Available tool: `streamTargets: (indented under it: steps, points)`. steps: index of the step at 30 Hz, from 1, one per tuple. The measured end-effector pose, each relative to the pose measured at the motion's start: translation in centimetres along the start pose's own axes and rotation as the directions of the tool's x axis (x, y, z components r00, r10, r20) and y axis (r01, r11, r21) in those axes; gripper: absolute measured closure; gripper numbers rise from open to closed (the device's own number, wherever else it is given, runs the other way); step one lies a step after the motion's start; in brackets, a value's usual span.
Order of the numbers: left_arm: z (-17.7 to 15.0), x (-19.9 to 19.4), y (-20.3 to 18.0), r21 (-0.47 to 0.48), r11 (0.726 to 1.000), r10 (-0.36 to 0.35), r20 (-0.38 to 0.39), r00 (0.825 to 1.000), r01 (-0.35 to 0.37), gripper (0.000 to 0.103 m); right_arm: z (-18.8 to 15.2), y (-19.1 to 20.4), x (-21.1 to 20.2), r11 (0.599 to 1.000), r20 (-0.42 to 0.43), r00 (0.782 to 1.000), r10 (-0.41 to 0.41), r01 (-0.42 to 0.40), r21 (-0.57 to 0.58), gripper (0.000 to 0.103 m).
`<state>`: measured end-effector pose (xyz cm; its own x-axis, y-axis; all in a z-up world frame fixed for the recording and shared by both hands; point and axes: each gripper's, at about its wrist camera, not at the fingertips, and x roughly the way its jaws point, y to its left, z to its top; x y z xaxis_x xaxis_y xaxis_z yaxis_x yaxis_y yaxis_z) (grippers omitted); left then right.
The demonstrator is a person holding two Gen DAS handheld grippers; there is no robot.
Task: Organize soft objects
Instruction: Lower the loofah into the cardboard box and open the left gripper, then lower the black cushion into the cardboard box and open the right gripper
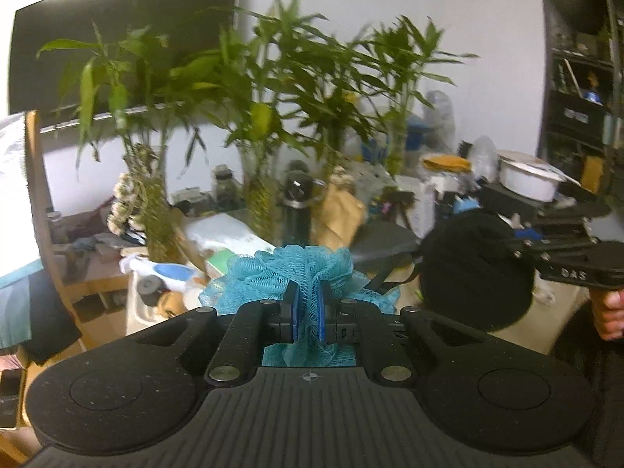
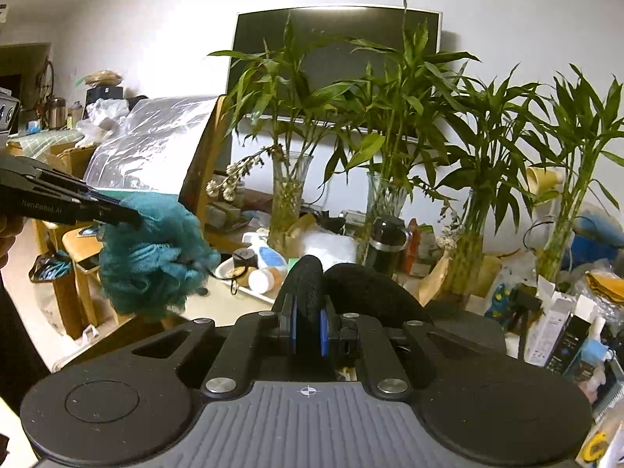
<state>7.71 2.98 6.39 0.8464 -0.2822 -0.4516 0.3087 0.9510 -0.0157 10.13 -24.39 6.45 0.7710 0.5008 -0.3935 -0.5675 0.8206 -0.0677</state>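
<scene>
From the left wrist view, the left gripper has its two blue pads pinched tight on one teal mesh bath pouf, which bunches up above the fingertips and hangs in the air over the cluttered desk. The pouf is a ruffled ball with no clear long axis. To the right, the right gripper reaches in from the edge of the picture, a hand on its grip, and one round black soft object sits at its tip. I count four bunches of bamboo standing in glass vases along the far edge of the desk.

From the right wrist view, the right gripper is clamped on the black soft object, a narrow fold of it squeezed upright between the pads. At the left, the left gripper holds the pouf clear of the desk's left edge. One black bottle stands among the vases.
</scene>
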Motion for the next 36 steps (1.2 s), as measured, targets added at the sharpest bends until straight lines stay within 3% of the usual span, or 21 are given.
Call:
streamTargets:
  steps: [9, 12, 17, 22, 36]
  points:
    - [-3.3, 0.7, -1.8, 0.011, 0.996, -0.092, -0.083, 0.992, 0.093, 0.092, -1.3, 0.7, -1.2, 1.0, -0.03, 1.0, -0.004, 0.004, -0.001, 0.09]
    - [-4.0, 1.1, -1.7, -0.006, 0.994, -0.112, -0.109, 0.988, 0.112, 0.076, -1.3, 0.9, -1.5, 1.0, -0.031, 1.0, -0.004, 0.004, -0.006, 0.09]
    - [-4.4, 0.0, -1.7, 0.007, 0.999, -0.041, -0.078, 0.996, 0.042, 0.047, -1.3, 1.0, -1.6, 1.0, -0.032, 0.999, -0.004, 0.004, -0.003, 0.09]
    - [-4.3, -1.3, -1.3, 0.014, 1.0, 0.012, -0.064, 0.998, -0.011, 0.042, -1.4, 1.2, -1.6, 1.0, -0.038, 0.999, 0.006, -0.006, 0.003, 0.09]
    - [-5.4, -2.6, 0.7, -0.045, 0.997, 0.064, -0.09, 0.994, -0.068, 0.041, -1.2, 2.1, -1.4, 1.0, -0.046, 0.999, 0.026, -0.027, -0.014, 0.09]
